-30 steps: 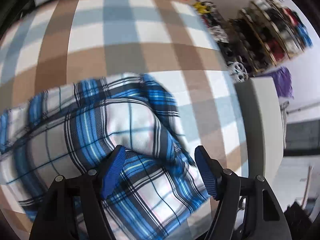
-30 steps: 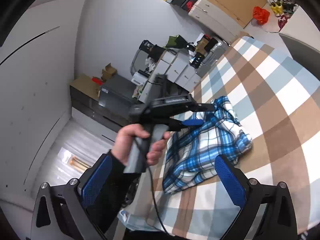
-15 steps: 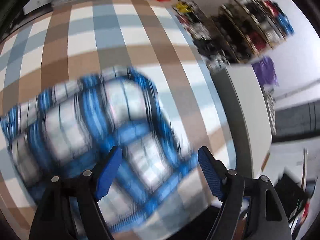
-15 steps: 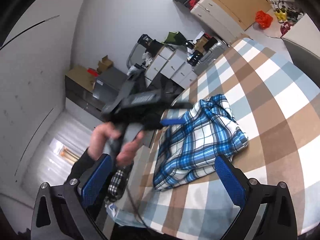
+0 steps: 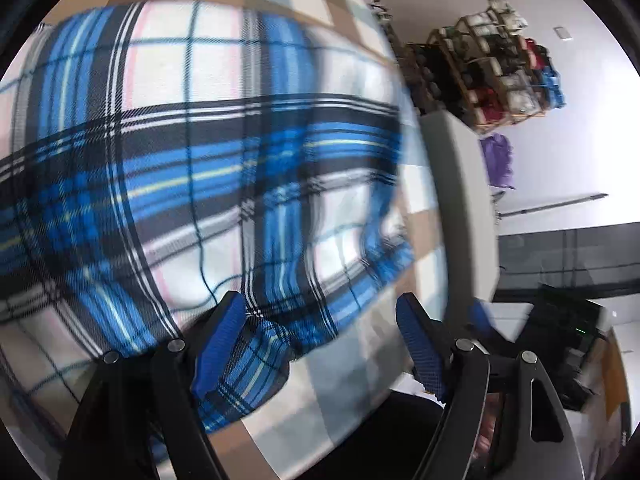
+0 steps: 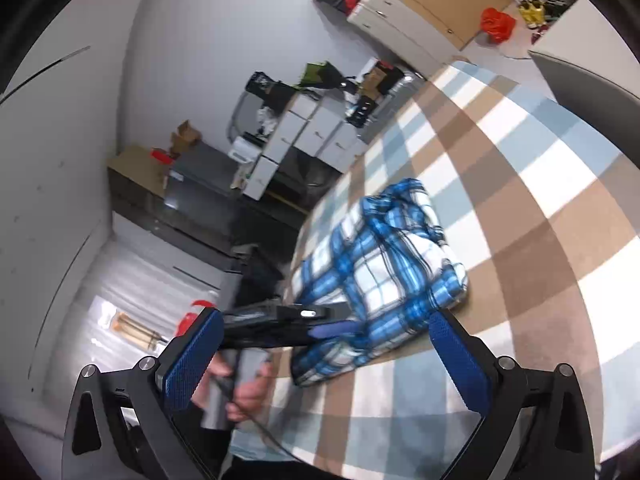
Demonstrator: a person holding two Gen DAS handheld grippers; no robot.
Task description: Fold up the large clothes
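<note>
A blue and white plaid garment lies folded in a thick bundle on the checked bedcover. It fills most of the left wrist view as blurred plaid cloth. My left gripper is low at the bundle's near edge, jaws wide apart. A corner fold of the garment lies against its left pad, and the other pad is clear of the cloth. In the right wrist view the left gripper reaches the bundle from the left, held by a hand. My right gripper hangs open above the bedcover, short of the garment, with nothing in it.
White drawer units and a dark cabinet stand beyond the bed's left side. A white panel borders the bed, with a loaded rack behind it. A red bag lies on the floor.
The left gripper has swung down and in close to the garment's near edge, so the plaid now fills its view. Its jaws stand slightly wider. The right gripper has barely moved.
</note>
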